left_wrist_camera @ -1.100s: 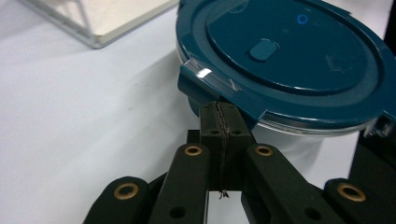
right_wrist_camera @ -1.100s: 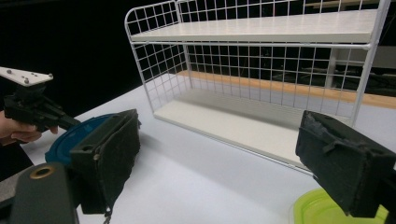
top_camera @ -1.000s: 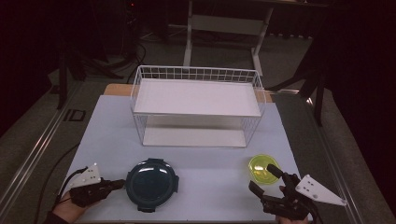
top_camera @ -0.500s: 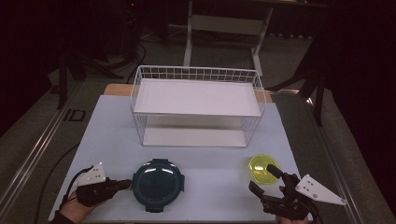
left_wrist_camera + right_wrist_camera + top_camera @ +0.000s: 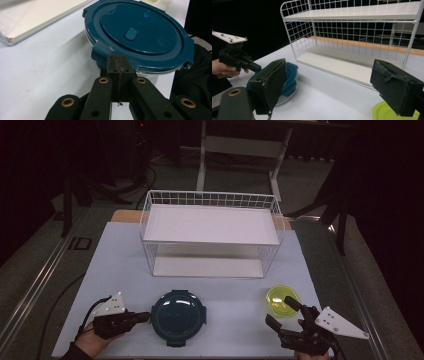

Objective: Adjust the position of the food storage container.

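A round teal lidded container lies on the white table near the front edge. My left gripper is shut with nothing in it, and its tips press against the container's left rim. In the left gripper view the closed jaws meet the rim of the teal lid. My right gripper stands open at the front right, just in front of a small yellow-green container. In the right gripper view its wide jaws frame the teal container and the left gripper.
A white wire rack with two shelves stands mid-table, behind both containers; it also rises in the right gripper view. The white table mat ends at grey floor on both sides. A cable trails from the left gripper.
My left gripper has moved to the right, and the teal container has slid right with it. The right gripper has stayed still and open.
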A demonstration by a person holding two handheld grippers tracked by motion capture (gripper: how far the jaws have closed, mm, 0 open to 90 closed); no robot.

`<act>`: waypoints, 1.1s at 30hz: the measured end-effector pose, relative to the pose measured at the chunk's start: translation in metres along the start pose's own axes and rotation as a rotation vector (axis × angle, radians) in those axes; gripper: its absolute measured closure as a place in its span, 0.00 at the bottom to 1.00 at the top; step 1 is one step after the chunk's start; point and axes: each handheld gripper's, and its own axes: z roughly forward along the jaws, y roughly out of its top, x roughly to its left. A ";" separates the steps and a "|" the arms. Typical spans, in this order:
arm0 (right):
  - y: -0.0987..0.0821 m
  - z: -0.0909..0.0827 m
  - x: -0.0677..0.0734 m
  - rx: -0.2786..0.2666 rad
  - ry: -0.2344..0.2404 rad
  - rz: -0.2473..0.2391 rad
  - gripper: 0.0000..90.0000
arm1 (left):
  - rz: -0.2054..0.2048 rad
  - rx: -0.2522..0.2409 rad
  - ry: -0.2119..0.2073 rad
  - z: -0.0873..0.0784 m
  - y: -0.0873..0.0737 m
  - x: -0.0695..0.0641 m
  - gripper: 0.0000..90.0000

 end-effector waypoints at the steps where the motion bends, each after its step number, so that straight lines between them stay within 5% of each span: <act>1: 0.000 0.000 0.000 -0.001 0.002 0.003 0.15 | -0.002 0.002 -0.005 0.002 0.001 0.000 0.99; 33: -0.003 0.004 0.002 0.020 0.019 -0.009 0.15 | 0.018 0.011 -0.045 0.044 0.030 -0.007 0.99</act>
